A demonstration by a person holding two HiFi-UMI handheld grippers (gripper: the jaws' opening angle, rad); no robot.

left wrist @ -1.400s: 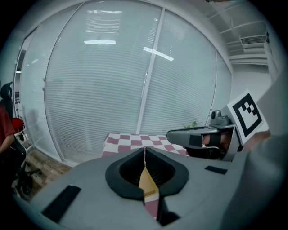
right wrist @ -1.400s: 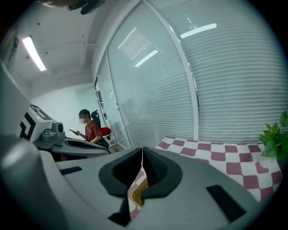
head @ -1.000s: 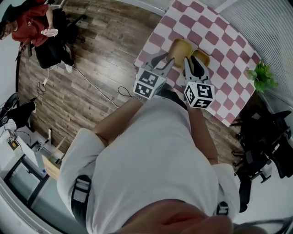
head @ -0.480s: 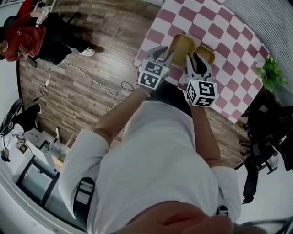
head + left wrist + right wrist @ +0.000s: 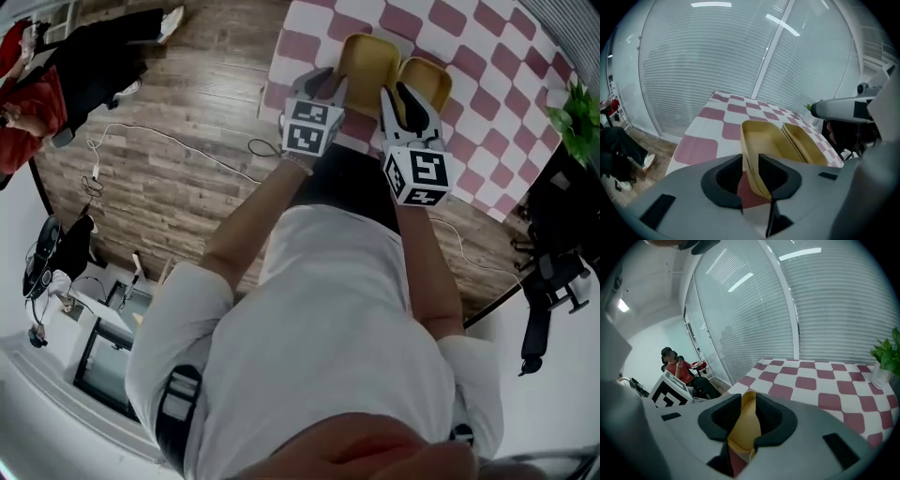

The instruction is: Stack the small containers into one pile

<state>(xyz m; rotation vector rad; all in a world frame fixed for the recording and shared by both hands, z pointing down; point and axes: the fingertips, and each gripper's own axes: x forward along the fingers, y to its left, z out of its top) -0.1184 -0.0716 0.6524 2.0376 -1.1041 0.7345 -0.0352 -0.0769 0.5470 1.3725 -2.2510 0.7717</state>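
Note:
Two yellow oblong containers lie side by side over the near edge of the red-and-white checked table [image 5: 487,47]. My left gripper [image 5: 328,86] is shut on the near wall of the left container [image 5: 367,58]; that wall [image 5: 751,161] runs between the two jaws. My right gripper [image 5: 405,101] is shut on the near wall of the right container [image 5: 429,80], and the yellow wall [image 5: 744,427] fills the gap between its jaws. In the left gripper view both containers [image 5: 771,140] [image 5: 806,143] open upward and almost touch along their long sides.
A potted plant [image 5: 583,111] stands at the table's right edge, also in the right gripper view [image 5: 886,359]. Black office chairs [image 5: 553,267] stand to the right. A white cable [image 5: 169,141] lies on the wooden floor. A seated person in red [image 5: 28,103] is far left.
Both grippers still hold their containers. They now show higher in the head view, with more of the table under them. The two containers stay side by side.

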